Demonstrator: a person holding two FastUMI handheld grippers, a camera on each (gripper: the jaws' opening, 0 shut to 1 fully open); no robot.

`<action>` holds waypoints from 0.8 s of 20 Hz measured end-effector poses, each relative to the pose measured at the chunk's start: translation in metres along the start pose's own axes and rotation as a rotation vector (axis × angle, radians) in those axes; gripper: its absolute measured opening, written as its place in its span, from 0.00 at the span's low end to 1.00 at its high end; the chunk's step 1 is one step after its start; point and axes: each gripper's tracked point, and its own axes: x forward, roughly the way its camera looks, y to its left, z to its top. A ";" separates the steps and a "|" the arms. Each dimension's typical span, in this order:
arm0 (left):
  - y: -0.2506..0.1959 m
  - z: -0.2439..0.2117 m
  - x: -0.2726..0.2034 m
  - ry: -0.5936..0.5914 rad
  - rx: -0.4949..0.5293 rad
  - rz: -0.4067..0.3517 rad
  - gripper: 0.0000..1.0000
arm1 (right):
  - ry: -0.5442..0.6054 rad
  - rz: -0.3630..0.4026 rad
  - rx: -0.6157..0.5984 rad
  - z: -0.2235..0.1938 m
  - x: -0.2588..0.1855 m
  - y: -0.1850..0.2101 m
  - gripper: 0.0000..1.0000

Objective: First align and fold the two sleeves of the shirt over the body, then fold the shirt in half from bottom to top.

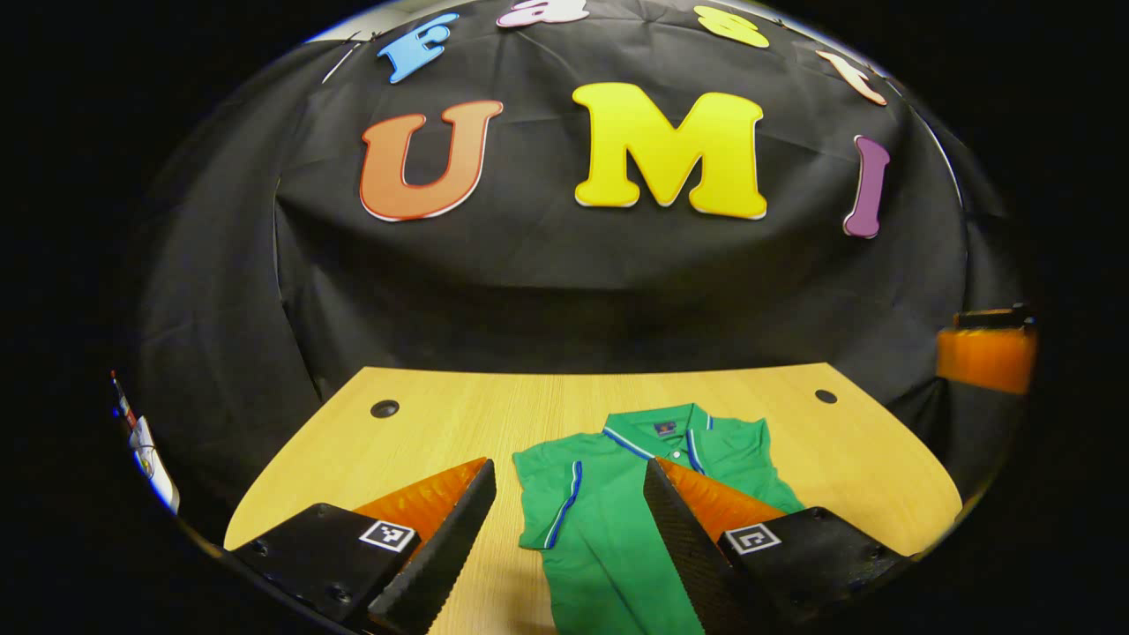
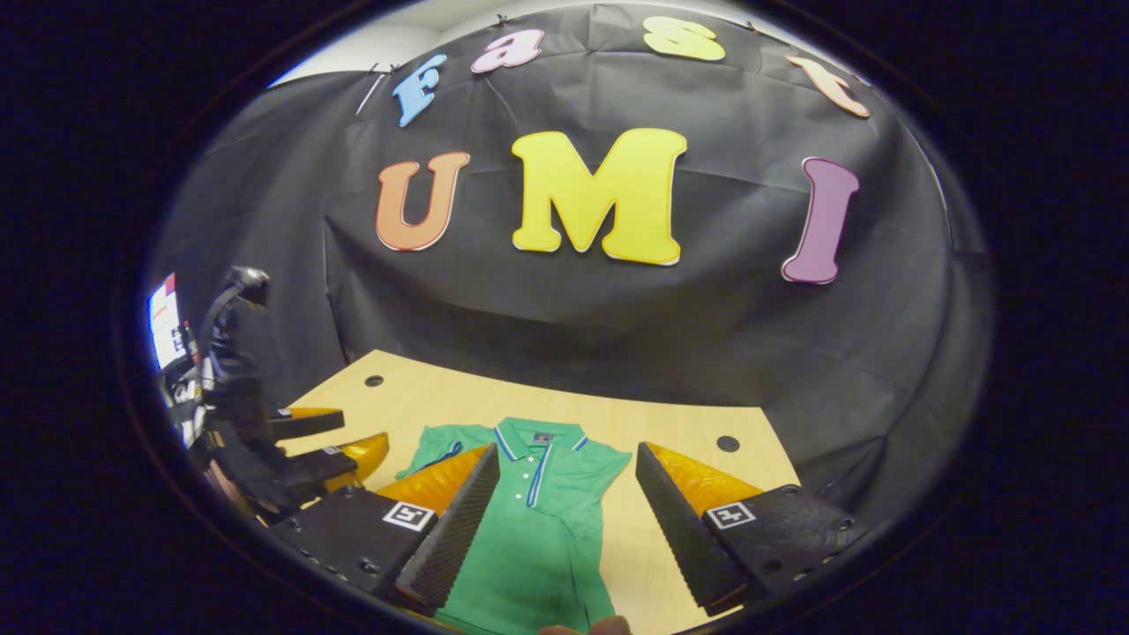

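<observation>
Both pairs of fingers, left gripper [image 1: 569,529] and right gripper [image 2: 567,520], gape wide, empty, above the green shirt [image 1: 617,529] lying flat on the table [image 1: 423,432]. Pinch each sleeve hem; fold inward evenly.

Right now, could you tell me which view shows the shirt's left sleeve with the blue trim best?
The left gripper view: the sleeve lies unobstructed between the open tongs. In the right gripper view, one finger partly covers that sleeve.

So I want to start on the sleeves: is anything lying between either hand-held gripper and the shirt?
Nothing visible. The green shirt lies flat on the bare wooden table, with both open grippers above it.
</observation>
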 end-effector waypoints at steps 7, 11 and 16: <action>0.018 -0.080 0.071 0.201 -0.032 0.021 1.00 | 0.081 -0.053 -0.007 -0.035 -0.013 -0.013 0.96; 0.024 -0.107 0.101 0.261 -0.009 0.027 1.00 | 0.129 -0.079 0.033 -0.046 -0.012 -0.018 0.96; 0.027 -0.117 0.122 0.266 0.011 0.014 1.00 | 0.119 -0.096 0.055 -0.040 -0.011 -0.020 0.96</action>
